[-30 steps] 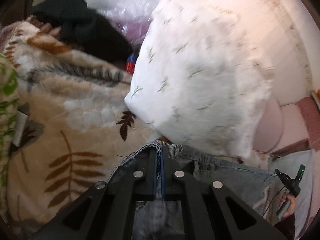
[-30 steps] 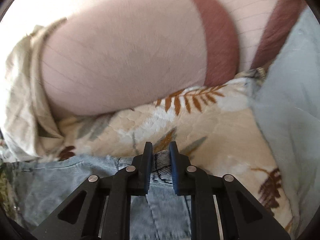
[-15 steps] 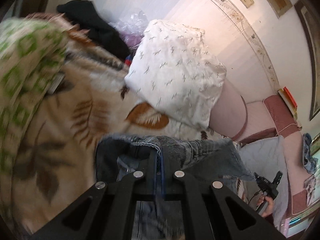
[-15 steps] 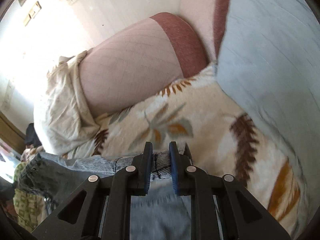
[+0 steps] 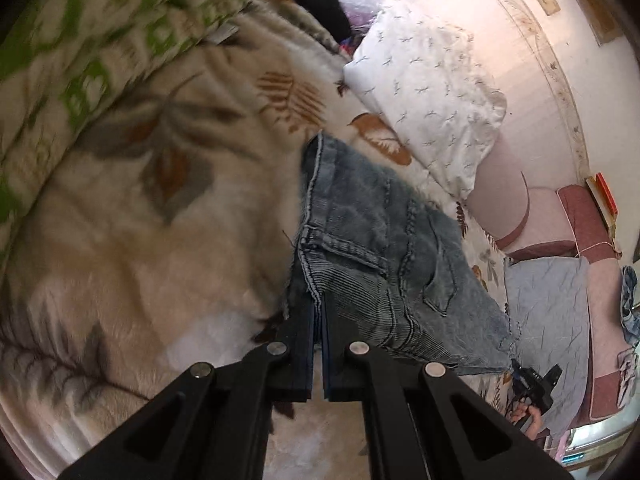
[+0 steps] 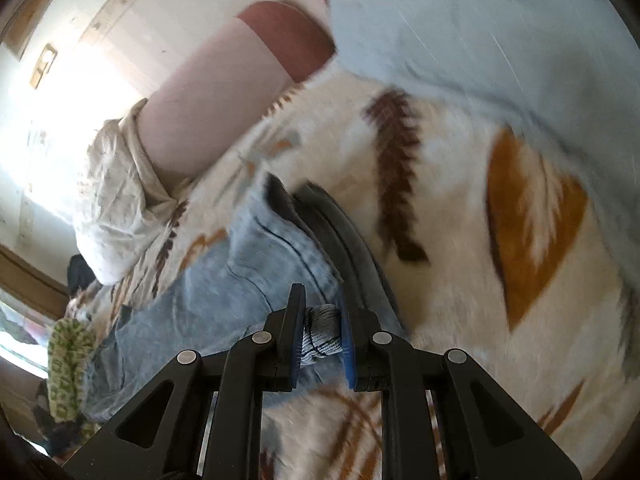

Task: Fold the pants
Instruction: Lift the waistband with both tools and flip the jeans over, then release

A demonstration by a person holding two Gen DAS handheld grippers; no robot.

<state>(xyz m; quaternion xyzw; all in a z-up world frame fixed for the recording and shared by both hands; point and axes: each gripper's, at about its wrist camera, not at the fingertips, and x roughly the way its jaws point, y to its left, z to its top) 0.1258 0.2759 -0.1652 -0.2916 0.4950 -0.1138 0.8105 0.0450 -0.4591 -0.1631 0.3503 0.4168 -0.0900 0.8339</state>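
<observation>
Now both tongs pinch the blue jeans (image 5: 372, 248): left tongs (image 5: 318, 312) at the bottom middle, right tongs (image 6: 320, 320) squeezing bunched cloth, over the leafy blanket (image 5: 160, 240).

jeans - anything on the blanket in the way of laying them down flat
Nothing visible does. The jeans are clamped in both the left gripper and the right gripper, and the leaf-print blanket beside them is bare; the white pillow sits behind.

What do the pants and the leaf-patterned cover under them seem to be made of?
The pants look like faded blue denim: washed mottling, stitched seams, a sewn pocket and belt loop, a ribbed waistband edge. The leaf-patterned cover looks like plush fleece, soft and matte with a fuzzy pile; blur leaves the fibre open.
</observation>
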